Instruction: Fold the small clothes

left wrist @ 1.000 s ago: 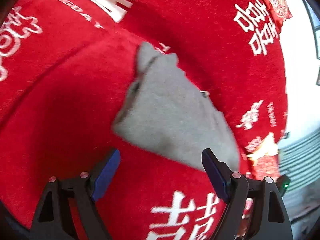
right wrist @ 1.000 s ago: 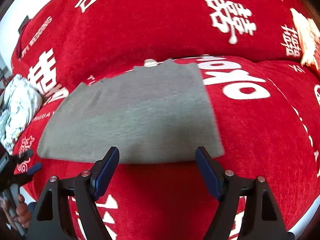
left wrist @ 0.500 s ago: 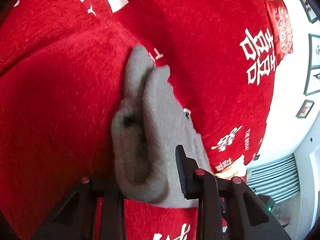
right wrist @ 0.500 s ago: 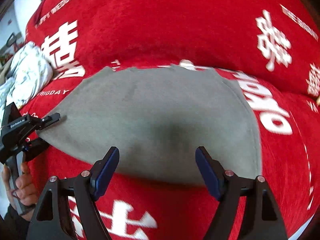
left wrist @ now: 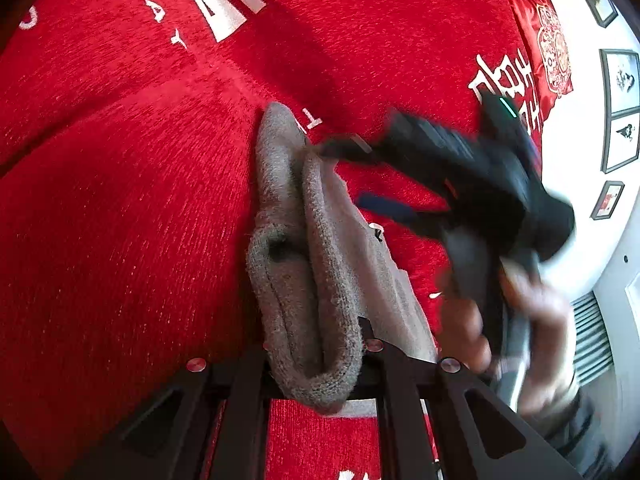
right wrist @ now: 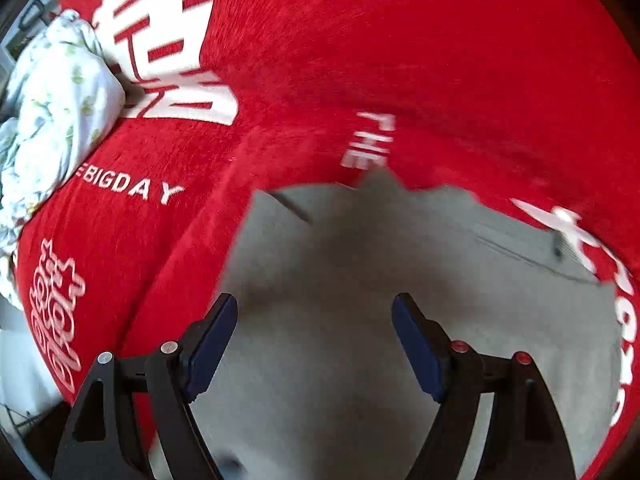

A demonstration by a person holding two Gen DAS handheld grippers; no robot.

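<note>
A small grey garment [left wrist: 312,264] lies on a red sofa cover. My left gripper [left wrist: 316,344] is shut on the garment's near edge, and the cloth bunches into thick folds between the jaws and hides the pads. In the left wrist view my right gripper [left wrist: 352,174] shows as a dark blur over the garment's far side, held by a hand [left wrist: 540,320]. In the right wrist view the right gripper [right wrist: 314,320] points steeply down over the flat grey garment [right wrist: 360,272]. Its jaws are open and hold nothing.
The red cover [right wrist: 320,60] with white lettering fills both views. A crumpled white floral cloth [right wrist: 52,112] lies at the left edge. A red cushion [left wrist: 548,40] and framed pictures [left wrist: 620,80] on a white wall are at the right.
The left jaws closed on the garment's edge and gathered it into folds. The right gripper swept quickly sideways over the garment, tilted downward, and now shows in the left wrist view.
</note>
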